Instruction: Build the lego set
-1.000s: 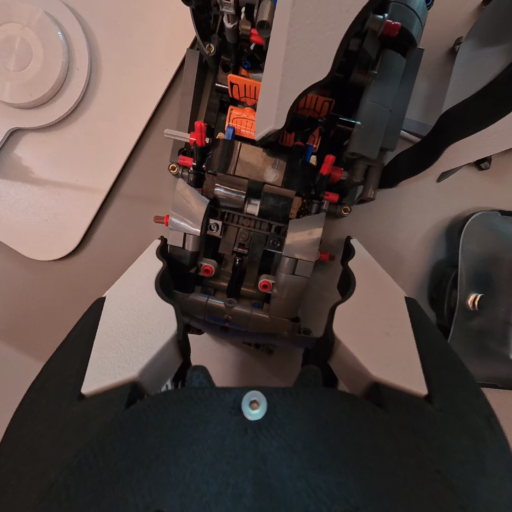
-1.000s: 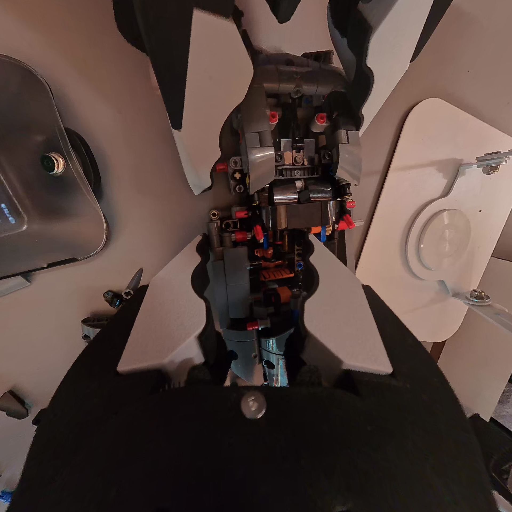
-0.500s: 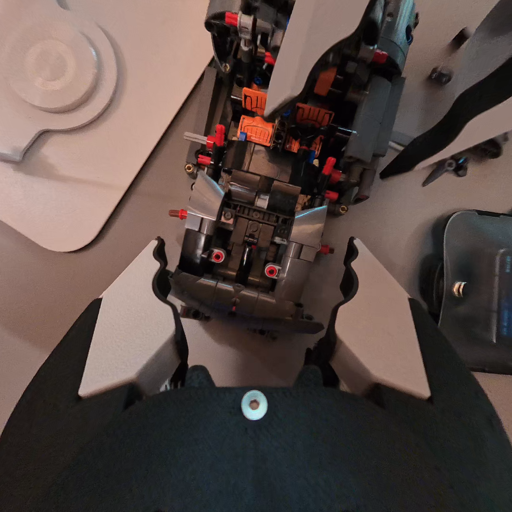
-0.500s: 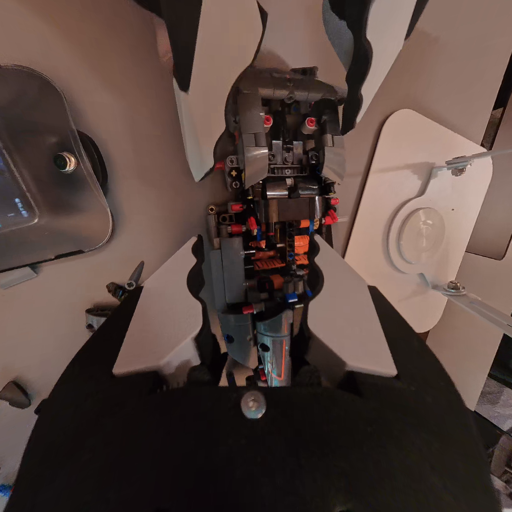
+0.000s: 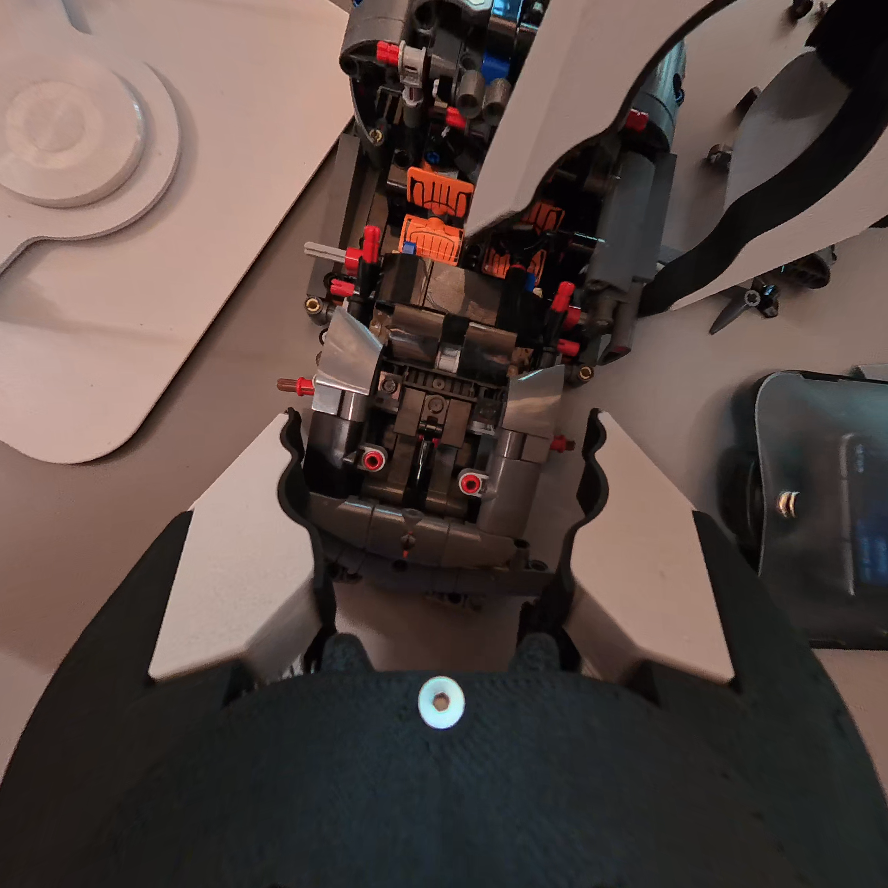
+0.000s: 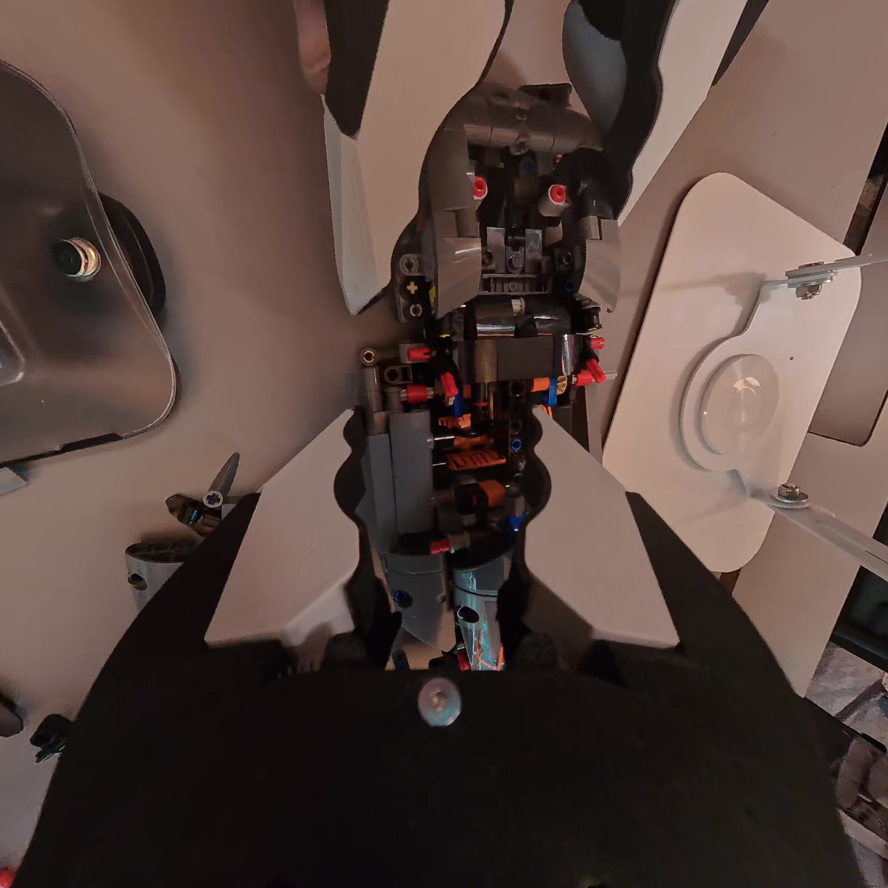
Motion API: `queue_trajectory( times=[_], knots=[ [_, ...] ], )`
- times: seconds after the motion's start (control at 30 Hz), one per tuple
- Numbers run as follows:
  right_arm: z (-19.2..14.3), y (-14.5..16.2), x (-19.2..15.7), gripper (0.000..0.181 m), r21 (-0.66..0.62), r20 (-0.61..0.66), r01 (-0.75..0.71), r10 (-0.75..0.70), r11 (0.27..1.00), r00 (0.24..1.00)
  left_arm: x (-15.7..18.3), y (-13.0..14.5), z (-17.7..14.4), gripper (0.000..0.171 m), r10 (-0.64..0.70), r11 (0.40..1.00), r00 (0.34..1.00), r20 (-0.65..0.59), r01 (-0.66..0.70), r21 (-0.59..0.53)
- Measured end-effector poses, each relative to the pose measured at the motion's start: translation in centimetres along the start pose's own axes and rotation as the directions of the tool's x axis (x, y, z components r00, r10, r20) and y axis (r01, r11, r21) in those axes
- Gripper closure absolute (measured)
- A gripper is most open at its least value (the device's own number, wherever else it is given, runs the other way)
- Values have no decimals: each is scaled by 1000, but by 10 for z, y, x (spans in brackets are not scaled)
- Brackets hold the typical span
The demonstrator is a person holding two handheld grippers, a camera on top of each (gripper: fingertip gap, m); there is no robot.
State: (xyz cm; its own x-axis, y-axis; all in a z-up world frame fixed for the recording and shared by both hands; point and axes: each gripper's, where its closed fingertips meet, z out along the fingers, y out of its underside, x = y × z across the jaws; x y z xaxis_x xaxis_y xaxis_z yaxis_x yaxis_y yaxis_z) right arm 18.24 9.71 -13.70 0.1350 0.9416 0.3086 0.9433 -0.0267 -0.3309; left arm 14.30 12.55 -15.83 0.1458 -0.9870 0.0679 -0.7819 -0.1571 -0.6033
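Lego model [image 5: 432, 408] held end to end on the desk [image 5: 230, 432].
Your left hand-held gripper [image 5: 439, 480] brackets its grey end, jaws wide; your right hand-held gripper [image 6: 439, 485] clamps the other end.

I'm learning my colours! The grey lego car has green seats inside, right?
Not green. The seats inside the grey lego car are orange, as the left wrist view shows.

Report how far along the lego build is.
Done: the lego car body has its frame, orange seats and grey panels. In hand: the right gripper grips one end; the left gripper straddles the other. Left: loose pieces lie unattached on the table.
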Motion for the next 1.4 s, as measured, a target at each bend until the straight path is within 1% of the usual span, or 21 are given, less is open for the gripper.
queue_trajectory(
  times=[0.17,0.33,0.43,0.53,0.63,0.67,0.77,0.83,0.9,0.93,1.0,1.07,1.13,1.23,1.3,1.37,1.4],
  knots=[
    [0,2,-2,120,-7,17,-8,8,1000,1000,1,-1,-1,62,1,1000,1000,-5,-1,9],
    [-4,10,-4,119,-39,8,54,-54,998,999,9,-4,-1,70,-3,1000,999,-40,4,14],
    [-9,21,-9,121,-49,41,76,-74,996,996,22,-7,0,72,3,1000,996,-91,-2,11],
    [-17,35,-14,121,-24,68,90,-88,996,994,39,-10,-1,74,12,1000,985,-170,-10,12],
    [-25,50,-14,120,-5,69,71,-70,997,995,52,-16,-1,70,19,999,972,-234,-10,37],
    [-28,53,-13,121,10,61,59,-59,998,996,53,-19,-3,70,9,998,967,-255,5,56],
    [-35,53,-15,120,67,54,30,-33,997,998,49,-35,-20,75,-49,978,935,-351,117,174],
    [-38,52,-15,119,77,33,24,-27,997,999,40,-51,-35,75,-72,944,918,-390,189,270],
    [-37,49,-17,117,90,10,33,-34,995,999,36,-66,-45,79,-77,913,890,-449,244,327],
    [-35,48,-17,116,90,-4,37,-36,995,999,33,-69,-42,81,-83,912,889,-451,251,326],
    [-32,49,-17,116,70,-13,45,-44,997,999,29,-68,-25,82,-98,933,897,-431,234,274],
    [-29,47,-16,120,76,-29,42,-40,996,999,26,-68,-12,82,-109,945,901,-419,224,237],
    [-27,46,-15,121,73,-43,41,-38,996,998,27,-71,-6,83,-105,951,893,-437,218,218],
    [-24,48,-15,121,63,-44,37,-35,997,998,32,-75,-4,85,-96,937,855,-510,250,242],
    [-23,49,-16,120,56,-35,27,-25,998,999,28,-78,-1,89,-90,925,839,-536,271,268],
    [-22,50,-15,118,58,-34,15,-13,998,999,25,-81,0,91,-103,913,810,-578,307,268],
    [-21,50,-15,116,62,-27,9,-7,998,1000,23,-82,0,91,-99,911,809,-579,308,275]
  ],
)
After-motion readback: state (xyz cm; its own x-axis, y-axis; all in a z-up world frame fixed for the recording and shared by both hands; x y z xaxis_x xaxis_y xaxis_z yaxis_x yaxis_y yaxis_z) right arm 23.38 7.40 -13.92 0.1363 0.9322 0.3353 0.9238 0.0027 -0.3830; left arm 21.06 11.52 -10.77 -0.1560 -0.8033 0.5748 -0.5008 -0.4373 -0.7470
